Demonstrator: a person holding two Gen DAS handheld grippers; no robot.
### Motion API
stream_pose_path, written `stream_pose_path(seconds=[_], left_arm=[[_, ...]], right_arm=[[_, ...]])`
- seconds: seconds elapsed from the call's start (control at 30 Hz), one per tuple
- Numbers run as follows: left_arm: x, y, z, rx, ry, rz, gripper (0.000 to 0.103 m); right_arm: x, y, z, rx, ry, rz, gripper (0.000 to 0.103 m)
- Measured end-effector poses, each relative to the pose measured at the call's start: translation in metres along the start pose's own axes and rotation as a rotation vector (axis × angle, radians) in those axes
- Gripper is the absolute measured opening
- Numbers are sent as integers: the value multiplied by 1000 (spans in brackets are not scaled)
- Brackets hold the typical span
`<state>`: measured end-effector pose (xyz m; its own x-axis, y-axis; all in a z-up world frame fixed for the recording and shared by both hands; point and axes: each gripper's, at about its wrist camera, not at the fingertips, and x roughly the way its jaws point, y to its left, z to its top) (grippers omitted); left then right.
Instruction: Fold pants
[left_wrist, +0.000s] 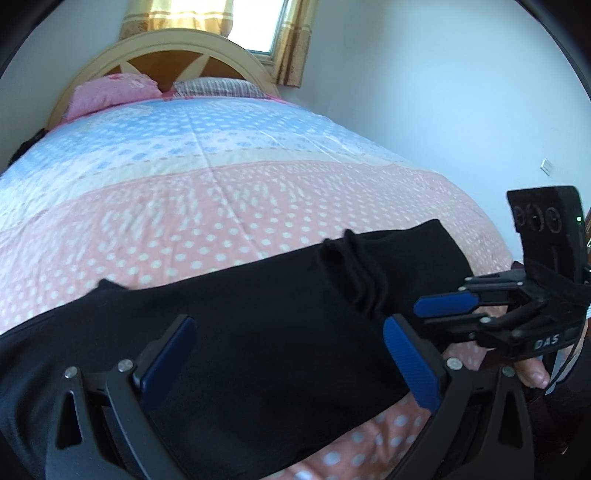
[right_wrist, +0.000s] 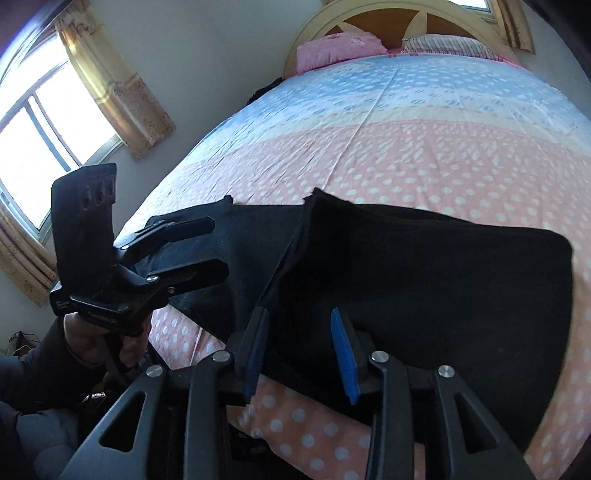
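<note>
Black pants (left_wrist: 258, 332) lie across the near end of the bed, folded over, with a bunched ridge of cloth (left_wrist: 354, 273) near the right. They also show in the right wrist view (right_wrist: 424, 266). My left gripper (left_wrist: 291, 354) is open, its blue pads wide apart just above the cloth. It also shows in the right wrist view (right_wrist: 214, 247) at the pants' left edge. My right gripper (right_wrist: 301, 343) is open, with the near edge of the pants between its blue pads. It also shows in the left wrist view (left_wrist: 443, 314) at the right.
The bed has a pink and blue dotted cover (left_wrist: 207, 199). A pink pillow (left_wrist: 110, 92) and a striped pillow (left_wrist: 218, 86) lie against the wooden headboard (left_wrist: 166, 48). A white wall (left_wrist: 443, 92) runs along the bed's right side. Curtained windows (right_wrist: 48, 122) stand to the left.
</note>
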<state>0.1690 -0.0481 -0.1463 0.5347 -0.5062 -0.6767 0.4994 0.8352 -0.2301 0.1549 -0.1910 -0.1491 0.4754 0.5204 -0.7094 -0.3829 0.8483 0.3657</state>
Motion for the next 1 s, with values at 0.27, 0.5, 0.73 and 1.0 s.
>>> stream_pose_path(seconds=[0.27, 0.5, 0.73, 1.0], left_arm=[[46, -28, 14, -29, 120, -110, 84], [54, -38, 16, -54, 132, -92, 24], [30, -38, 25, -76, 68, -132, 10], [-18, 31, 27, -296, 36, -136, 10]], right_arm=[[-56, -82, -16, 301, -204, -24, 42], [-68, -83, -16, 303, -286, -27, 43], [-74, -90, -15, 320, -328, -71, 43], [-70, -85, -16, 296, -338, -60, 44]])
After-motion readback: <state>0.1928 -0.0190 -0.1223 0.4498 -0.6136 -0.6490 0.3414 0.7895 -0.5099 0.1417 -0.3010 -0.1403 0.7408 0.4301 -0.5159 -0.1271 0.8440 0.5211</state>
